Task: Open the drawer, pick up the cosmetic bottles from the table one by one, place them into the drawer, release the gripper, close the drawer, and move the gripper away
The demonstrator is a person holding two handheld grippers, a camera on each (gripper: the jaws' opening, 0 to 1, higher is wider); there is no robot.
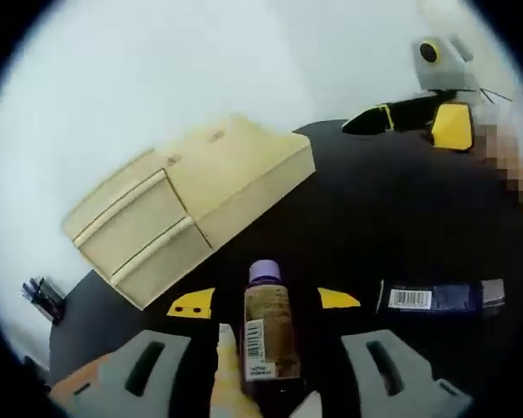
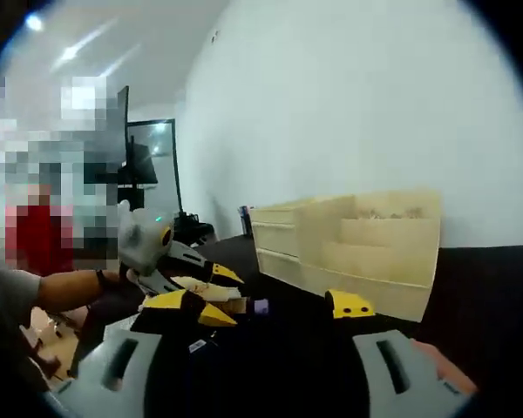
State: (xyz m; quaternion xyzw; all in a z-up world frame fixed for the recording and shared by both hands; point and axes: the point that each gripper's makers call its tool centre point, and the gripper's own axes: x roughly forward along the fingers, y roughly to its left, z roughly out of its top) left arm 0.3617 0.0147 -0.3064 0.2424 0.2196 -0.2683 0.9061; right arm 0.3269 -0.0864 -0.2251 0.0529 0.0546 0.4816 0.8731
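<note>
The counter (image 1: 401, 218) is black. The drawer box (image 1: 187, 209) on it is pale, creamy wood. The bottle (image 1: 266, 326) is brown with a light purple cap and a white label with black bar lines. A dark blue box (image 1: 440, 296) has a white patch with black stripes too. The left gripper (image 1: 266, 302) has grey arms and yellow tips on its jaws. The right gripper (image 2: 275, 306) is grey with yellow tips as well. The wall (image 2: 349, 104) is white. A person's sleeve (image 2: 9, 292) is grey.
</note>
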